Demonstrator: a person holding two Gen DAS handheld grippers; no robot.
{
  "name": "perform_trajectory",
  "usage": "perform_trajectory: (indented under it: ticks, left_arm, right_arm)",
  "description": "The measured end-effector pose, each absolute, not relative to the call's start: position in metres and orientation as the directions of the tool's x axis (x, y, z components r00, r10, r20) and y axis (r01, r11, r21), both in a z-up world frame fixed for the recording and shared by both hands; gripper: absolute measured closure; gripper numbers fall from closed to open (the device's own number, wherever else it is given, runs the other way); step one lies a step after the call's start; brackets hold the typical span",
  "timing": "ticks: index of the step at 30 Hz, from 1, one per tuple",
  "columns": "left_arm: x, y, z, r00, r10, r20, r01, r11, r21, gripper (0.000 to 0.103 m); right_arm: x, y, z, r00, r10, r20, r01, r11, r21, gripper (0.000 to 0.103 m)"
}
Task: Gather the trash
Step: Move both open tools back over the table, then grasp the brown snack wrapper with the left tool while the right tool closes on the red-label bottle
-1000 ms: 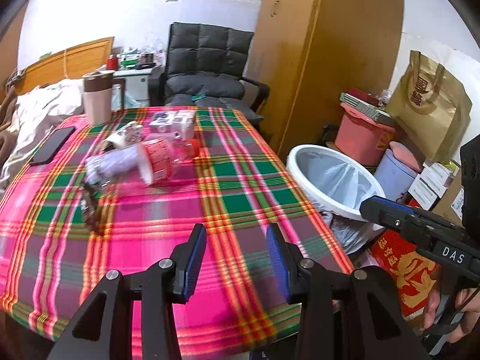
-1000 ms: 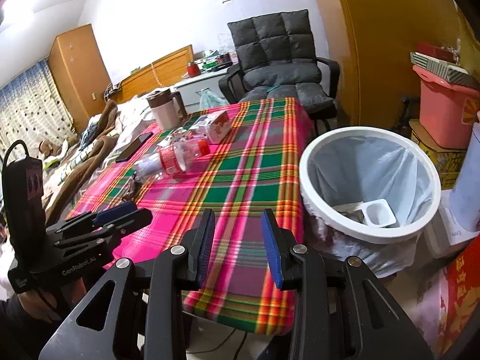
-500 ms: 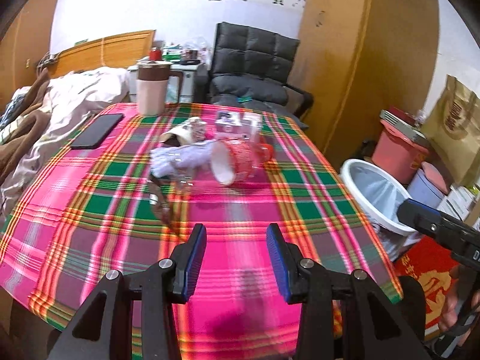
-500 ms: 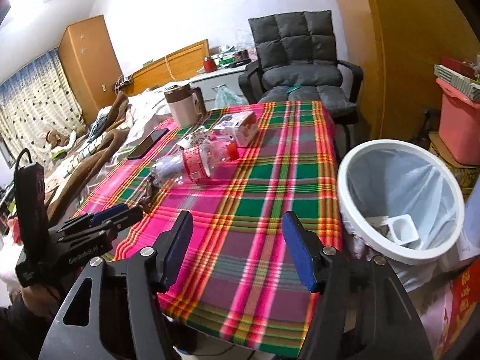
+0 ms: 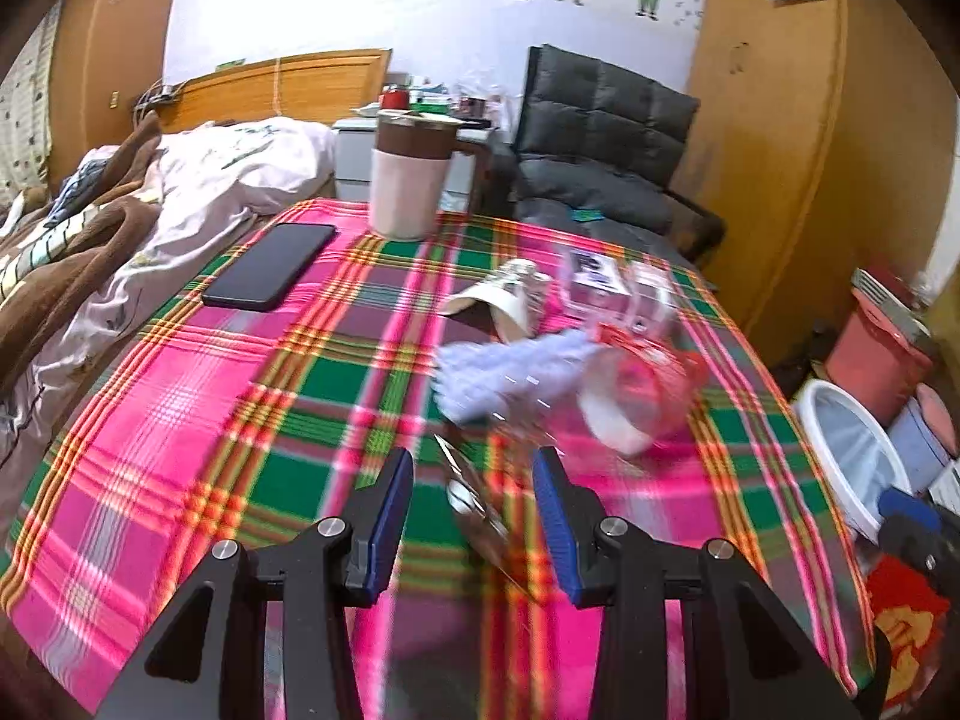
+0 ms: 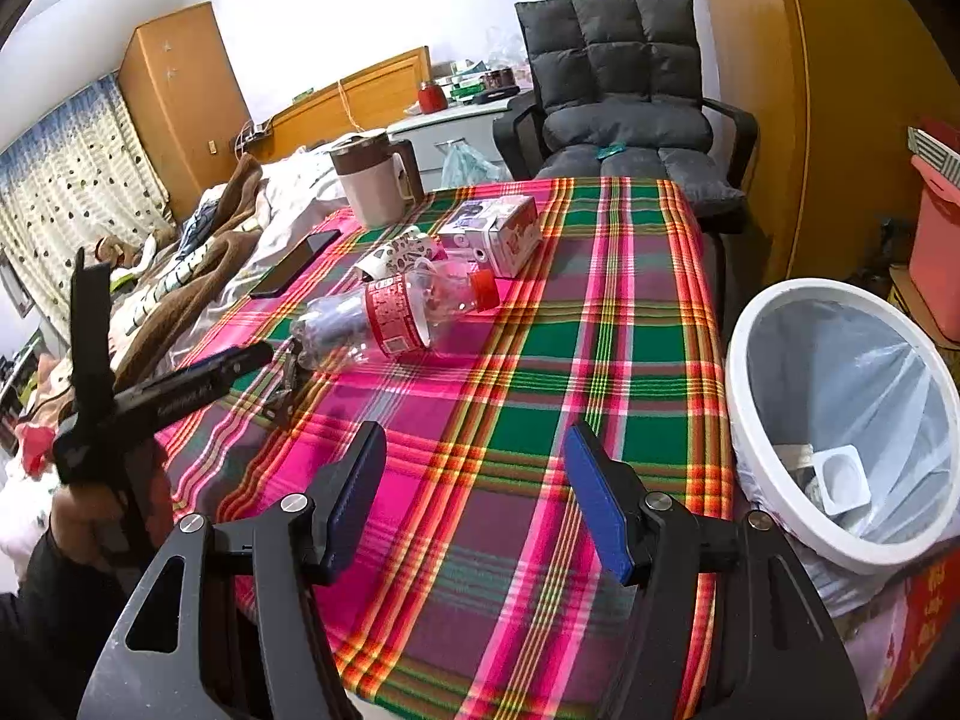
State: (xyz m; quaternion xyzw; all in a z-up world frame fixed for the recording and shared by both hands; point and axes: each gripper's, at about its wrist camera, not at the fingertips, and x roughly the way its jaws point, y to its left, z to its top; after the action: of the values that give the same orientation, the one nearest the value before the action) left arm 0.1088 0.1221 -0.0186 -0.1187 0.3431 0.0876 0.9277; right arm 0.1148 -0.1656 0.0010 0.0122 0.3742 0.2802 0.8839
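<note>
Reaching for the next piece of trash.
Left gripper (image 5: 473,501), half open and empty, nears the wrapper (image 5: 474,498) beside the bottle (image 6: 390,312) on the table (image 6: 600,360); next, straddle and pinch. Right gripper (image 6: 474,492), just opened wide, holds nothing beside the bin (image 6: 762,420).

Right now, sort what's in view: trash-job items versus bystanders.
Job:
clear plastic bottle with red label
tipped paper cup
small carton box
foil wrapper
white lined bin

Bystanders:
black phone
pink-and-brown jug
grey padded chair

Phone (image 5: 270,266), jug (image 5: 410,174) on tablecloth (image 5: 180,396); chair (image 6: 618,90) behind.
</note>
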Motion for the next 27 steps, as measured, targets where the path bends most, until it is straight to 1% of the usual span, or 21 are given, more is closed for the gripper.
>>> perform_trajectory:
  ticks: [3,7,13,16,22,25,27]
  left_arm:
    - [0.123,0.130,-0.022,0.741,0.088,-0.666,-0.254,0.954,-0.157,0.062]
    - [0.140,0.134,-0.029,0.731,0.061,-0.680,-0.237,0.956,-0.170,0.062]
    - [0.139,0.114,-0.030,0.740,-0.047,-0.671,-0.123,0.971,-0.204,0.062]
    - [0.134,0.092,-0.030,0.738,-0.120,-0.665,-0.038,0.975,-0.217,0.062]
    - [0.129,0.051,-0.031,0.719,-0.215,-0.661,0.086,0.971,-0.223,0.062]
    - [0.127,0.045,-0.028,0.722,-0.240,-0.649,0.113,0.966,-0.231,0.062]
    - [0.123,0.049,-0.024,0.737,-0.224,-0.638,0.100,0.969,-0.225,0.062]
  right_arm:
    - [0.120,-0.166,-0.001,0.559,0.501,-0.661,-0.480,0.845,0.235,0.040]
    - [0.127,-0.169,-0.005,0.553,0.493,-0.672,-0.466,0.851,0.241,0.040]
    - [0.132,-0.176,-0.005,0.559,0.482,-0.675,-0.449,0.860,0.243,0.040]
    - [0.132,-0.179,-0.005,0.565,0.481,-0.671,-0.436,0.864,0.252,0.040]
    - [0.132,-0.185,0.000,0.585,0.472,-0.660,-0.418,0.872,0.254,0.040]
    - [0.133,-0.185,0.004,0.595,0.467,-0.654,-0.411,0.876,0.251,0.040]
    - [0.133,-0.183,0.006,0.601,0.466,-0.650,-0.411,0.877,0.249,0.040]
